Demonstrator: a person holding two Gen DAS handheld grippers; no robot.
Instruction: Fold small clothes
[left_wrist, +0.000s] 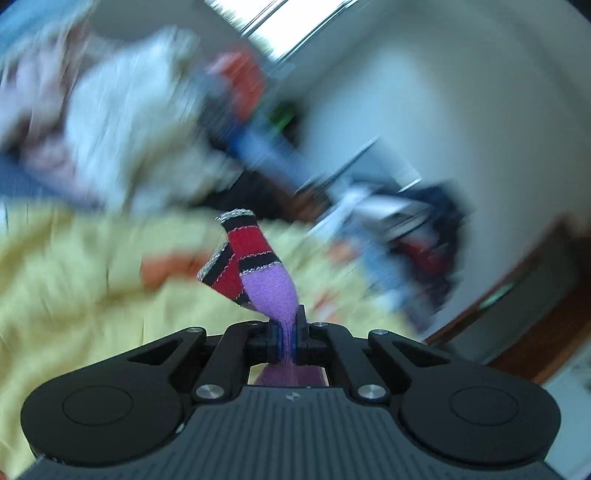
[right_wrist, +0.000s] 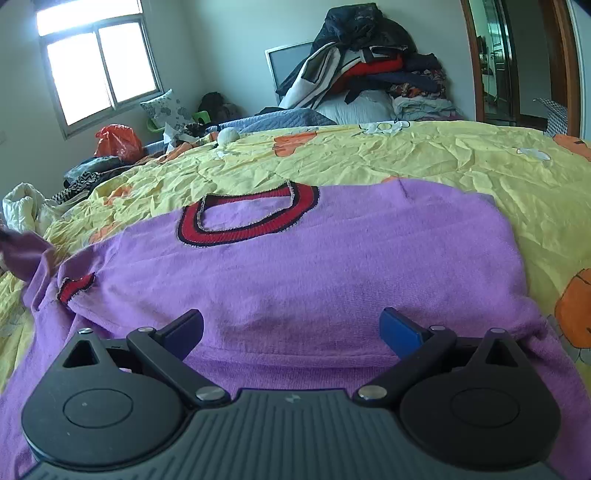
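A small purple sweater (right_wrist: 295, 266) with a red and black neckband (right_wrist: 247, 218) lies on the yellow bedsheet (right_wrist: 424, 155). My right gripper (right_wrist: 291, 328) is open just above the sweater's near part, holding nothing. My left gripper (left_wrist: 288, 339) is shut on the sweater's sleeve (left_wrist: 269, 288), whose red, black and silver cuff (left_wrist: 243, 247) stands up past the fingertips. The left wrist view is blurred by motion. A folded sleeve with a red cuff (right_wrist: 75, 286) lies at the sweater's left.
A pile of clothes (right_wrist: 373, 62) and a monitor (right_wrist: 284, 66) stand at the far end of the bed. An orange bag (right_wrist: 118, 142), a pillow (right_wrist: 166, 109) and a white quilt (right_wrist: 22, 210) lie at the left. A doorway (right_wrist: 517, 62) is at the right.
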